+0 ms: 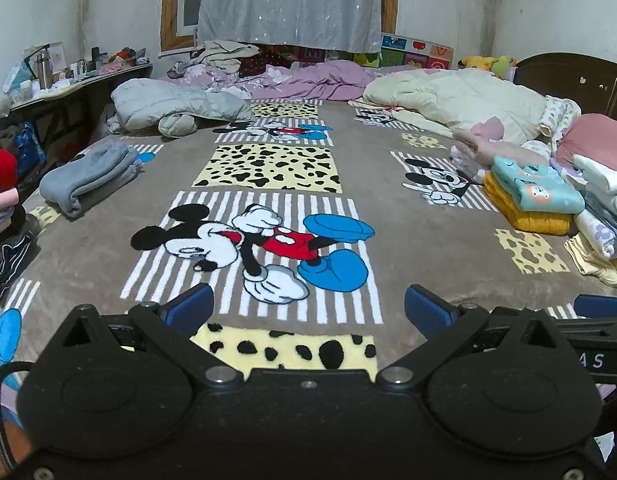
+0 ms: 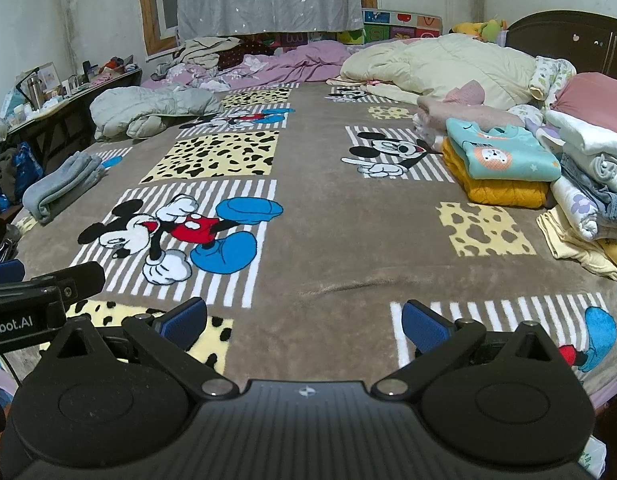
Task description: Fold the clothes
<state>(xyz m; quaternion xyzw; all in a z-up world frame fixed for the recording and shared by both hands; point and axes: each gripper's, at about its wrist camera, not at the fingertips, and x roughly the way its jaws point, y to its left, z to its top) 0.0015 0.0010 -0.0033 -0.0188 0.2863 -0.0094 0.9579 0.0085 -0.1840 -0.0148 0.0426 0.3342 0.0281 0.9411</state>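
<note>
Left gripper (image 1: 308, 312): blue-padded fingers spread wide apart, nothing between them; it is positioned over the near edge of the cartoon-mouse blanket (image 1: 408, 236), above a yellow spotted patch. Right gripper (image 2: 304, 322): fingers likewise spread wide and empty, over plain brown blanket at the near edge. The two grippers sit side by side; each appears at the edge of the other's camera view.

Middle of the bed: the blanket lies flat and bare of garments here. A printed mouse figure with blue shoes (image 1: 264, 248) lies just beyond the left gripper.

Left edge of the bed: a folded grey garment (image 1: 88, 178) rests on the blanket, well apart from both grippers.

Right side of the bed: a folded teal child's top (image 2: 504, 156) lies on a folded mustard-yellow garment (image 2: 504, 194). Just to the right stands a taller stack of folded white and pale clothes (image 2: 588, 184).

Far zone: a grey padded jacket (image 1: 172, 106) lies crumpled at far left, a cream quilt (image 1: 456, 96) at far right, and purple bedding (image 1: 308, 78) between them. Beyond hangs a grey curtain (image 1: 292, 4).
</note>
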